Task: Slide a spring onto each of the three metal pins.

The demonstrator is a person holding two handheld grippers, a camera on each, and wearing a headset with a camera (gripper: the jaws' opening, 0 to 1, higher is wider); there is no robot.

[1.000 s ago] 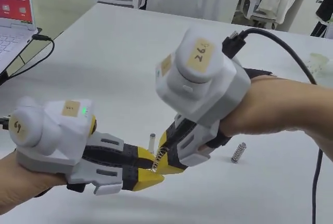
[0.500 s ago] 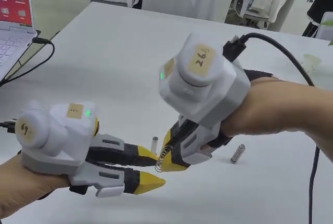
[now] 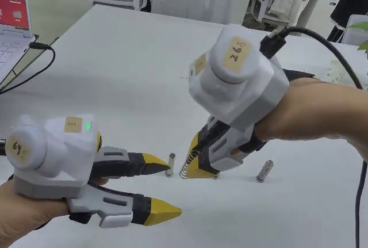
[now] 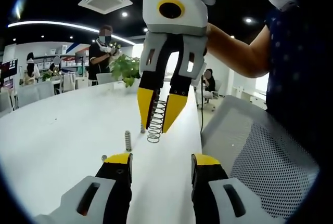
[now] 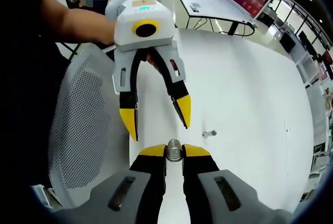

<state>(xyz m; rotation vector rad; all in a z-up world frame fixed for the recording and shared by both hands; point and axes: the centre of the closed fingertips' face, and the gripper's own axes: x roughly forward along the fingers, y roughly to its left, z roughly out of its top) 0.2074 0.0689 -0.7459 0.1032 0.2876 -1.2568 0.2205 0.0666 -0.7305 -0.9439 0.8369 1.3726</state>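
Your left tongs (image 3: 171, 187) sit nearest you, jaws spread wide and empty. Just past their upper tip a metal pin (image 3: 171, 163) stands on the bench (image 3: 115, 75), apparently upright. Beside it your right tongs (image 3: 199, 172) pinch a spring (image 3: 185, 166), its lower end near the bench. Farther right a second spring (image 3: 264, 171) lies loose.

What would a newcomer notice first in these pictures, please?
The right claw, shut on a spring, sits at the middle of the head view, low over the white table. Facing it, the left claw stands open, a metal pin by its upper tip. A loose spring lies past the right claw.
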